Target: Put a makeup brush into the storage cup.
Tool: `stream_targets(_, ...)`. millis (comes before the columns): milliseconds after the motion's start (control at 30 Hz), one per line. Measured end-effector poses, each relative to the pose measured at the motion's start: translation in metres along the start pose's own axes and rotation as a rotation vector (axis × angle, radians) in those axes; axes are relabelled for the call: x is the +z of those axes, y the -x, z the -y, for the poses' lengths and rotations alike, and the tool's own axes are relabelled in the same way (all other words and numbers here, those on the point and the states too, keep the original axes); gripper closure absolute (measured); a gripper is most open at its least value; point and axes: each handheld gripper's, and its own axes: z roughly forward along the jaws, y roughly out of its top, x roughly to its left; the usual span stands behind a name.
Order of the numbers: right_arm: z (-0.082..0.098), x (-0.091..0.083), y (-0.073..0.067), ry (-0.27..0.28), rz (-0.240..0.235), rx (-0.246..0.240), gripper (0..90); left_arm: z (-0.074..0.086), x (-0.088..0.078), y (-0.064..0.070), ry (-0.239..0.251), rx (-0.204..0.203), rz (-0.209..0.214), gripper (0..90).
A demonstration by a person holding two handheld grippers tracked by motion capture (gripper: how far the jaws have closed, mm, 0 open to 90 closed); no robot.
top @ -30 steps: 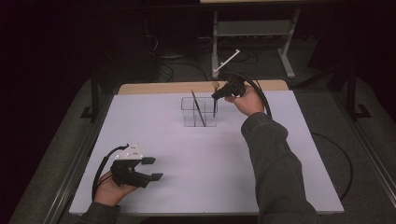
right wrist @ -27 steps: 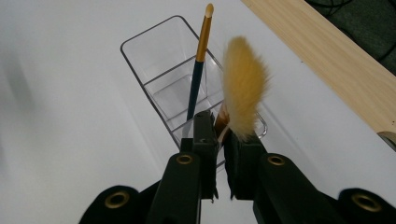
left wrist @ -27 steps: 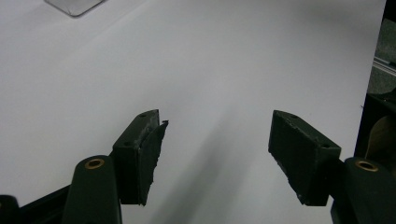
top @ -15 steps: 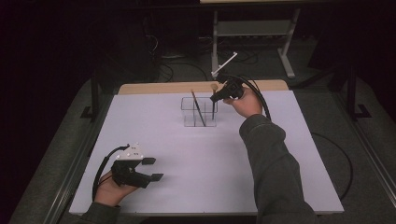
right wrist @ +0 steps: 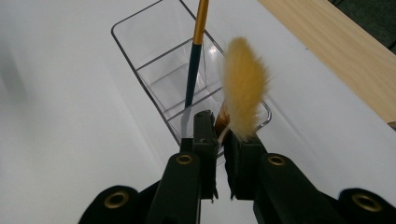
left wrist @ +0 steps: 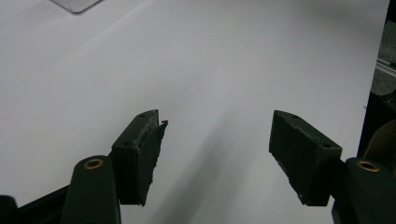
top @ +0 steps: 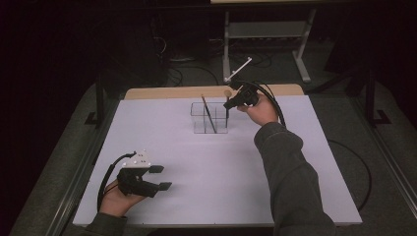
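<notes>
A clear divided holder (top: 210, 118) stands at the back middle of the white table (top: 206, 167). A dark-handled brush (top: 208, 113) leans in it. My right gripper (top: 227, 104) hovers at the holder's right end, shut on a second brush just below its bristles. Its handle points down into the right compartment. In the right gripper view the yellow bristle tuft (right wrist: 243, 100) rises above my right gripper (right wrist: 222, 133), with the holder (right wrist: 140, 39) and the other brush (right wrist: 194, 70) beyond. My left gripper (top: 162, 177) rests at the front left, open and empty (left wrist: 217, 135).
A wooden strip (top: 167, 92) runs along the table's far edge. A metal rack (top: 265, 29) and cables lie on the dark floor behind. A corner of the holder (left wrist: 77, 4) shows at the top of the left gripper view.
</notes>
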Motion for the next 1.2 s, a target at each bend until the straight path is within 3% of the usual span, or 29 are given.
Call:
stream_targets(300,0.004,0.004,0.002,0.004,-0.010,0.003,82.2,-0.001,0.001,-0.001,-0.009,0.004,-0.001,33.3)
stream_targets(667,0.002,0.011,0.001,-0.024,-0.015,0.012,81.4,0.000,0.003,-0.003,0.002,-0.007,0.004,33.3)
stream_targets(767,0.002,0.014,0.001,-0.046,-0.009,0.008,77.4,-0.001,0.003,-0.005,0.006,-0.005,0.004,31.6)
stream_targets(1200,0.005,0.003,0.004,-0.014,0.009,0.034,69.2,-0.002,0.005,-0.005,0.005,0.000,0.011,31.5)
